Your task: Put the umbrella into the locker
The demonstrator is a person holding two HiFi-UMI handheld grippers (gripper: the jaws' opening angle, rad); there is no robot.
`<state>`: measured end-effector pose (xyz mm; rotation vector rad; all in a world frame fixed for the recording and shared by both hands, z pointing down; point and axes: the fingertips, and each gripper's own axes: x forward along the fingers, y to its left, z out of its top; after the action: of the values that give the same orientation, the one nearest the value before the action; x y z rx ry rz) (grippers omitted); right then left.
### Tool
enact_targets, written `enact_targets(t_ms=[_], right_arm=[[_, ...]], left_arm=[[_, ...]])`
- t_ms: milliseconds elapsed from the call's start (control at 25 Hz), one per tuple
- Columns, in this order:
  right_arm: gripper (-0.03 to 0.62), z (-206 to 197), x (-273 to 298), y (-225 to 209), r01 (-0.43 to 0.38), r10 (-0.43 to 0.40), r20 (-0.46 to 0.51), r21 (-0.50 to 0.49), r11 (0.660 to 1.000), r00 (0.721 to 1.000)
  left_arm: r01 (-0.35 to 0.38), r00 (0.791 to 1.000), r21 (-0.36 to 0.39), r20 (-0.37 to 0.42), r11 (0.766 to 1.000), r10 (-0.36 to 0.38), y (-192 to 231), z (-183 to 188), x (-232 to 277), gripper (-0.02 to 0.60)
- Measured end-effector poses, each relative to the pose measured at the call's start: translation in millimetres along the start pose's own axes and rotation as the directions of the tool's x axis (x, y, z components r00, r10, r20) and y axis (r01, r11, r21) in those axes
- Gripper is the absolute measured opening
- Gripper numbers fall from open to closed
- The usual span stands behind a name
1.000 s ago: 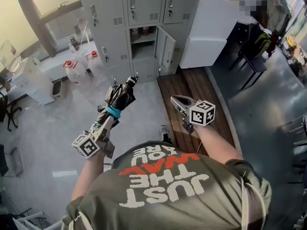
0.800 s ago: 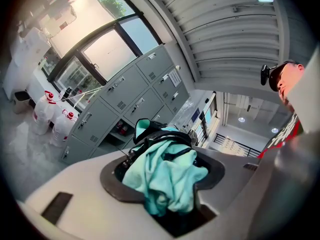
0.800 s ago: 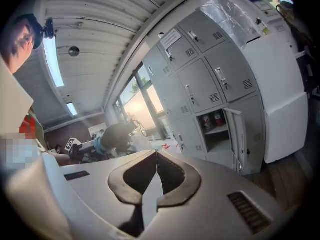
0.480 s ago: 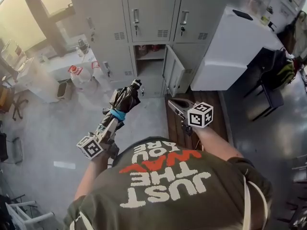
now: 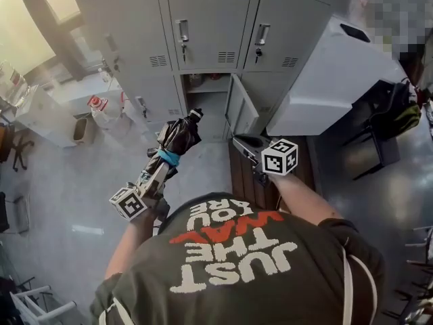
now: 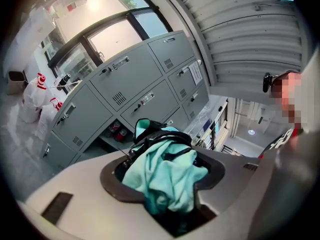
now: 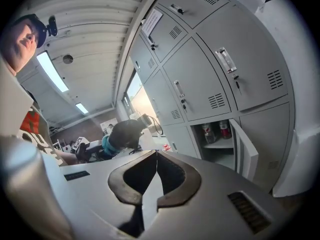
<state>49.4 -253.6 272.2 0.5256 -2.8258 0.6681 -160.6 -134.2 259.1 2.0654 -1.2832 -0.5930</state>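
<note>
A folded black umbrella (image 5: 177,135) with a teal strap sticks out forward from my left gripper (image 5: 161,164), whose jaws are shut on its lower end. In the left gripper view the umbrella's teal and black fabric (image 6: 162,166) fills the jaw gap. The umbrella's tip points at the open locker compartment (image 5: 207,107), whose door (image 5: 240,108) swings out to the right. My right gripper (image 5: 245,143) is level in front of that door, shut and empty. In the right gripper view its tips (image 7: 156,159) meet, with the open compartment (image 7: 220,144) and the umbrella (image 7: 125,133) beyond.
Grey lockers (image 5: 210,19) fill the wall ahead, and bottles (image 7: 215,130) stand on the open one's shelf. A white cabinet (image 5: 331,73) stands to the right, beside a chair with a bag (image 5: 396,117). White jugs with red caps (image 5: 100,107) sit at the left. A wooden floor strip (image 5: 243,178) lies below.
The lockers have come closer and fill more of the head view. Both grippers have moved toward them together. The umbrella stays held in the left gripper, and the right stays shut.
</note>
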Motion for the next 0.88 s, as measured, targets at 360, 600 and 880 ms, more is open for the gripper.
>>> enact_targets(t_ms=[360,600,880], right_arm=[[0.032,27.9,41.6,6.4,0.095,-0.095,0.016,-0.013,0.995,0.995],[0.034,24.4,80.2,8.3,0.110,-0.110,-0.002,-0.011,0.994,0.994],[0.034,-0.2,124.1,-18.5,0.032,-0.033,-0.052,-0.015,0.999,0.998]], left_arm=[[0.088,0.993,0.010,-0.082,0.996,-0.087,48.0,37.1,19.9,0.241],[0.108,0.988,-0.004,-0.110,0.994,-0.108,85.5,39.7,24.0,0.241],[0.046,0.992,0.002,-0.120,0.999,-0.046,132.5,10.2,39.3,0.241]])
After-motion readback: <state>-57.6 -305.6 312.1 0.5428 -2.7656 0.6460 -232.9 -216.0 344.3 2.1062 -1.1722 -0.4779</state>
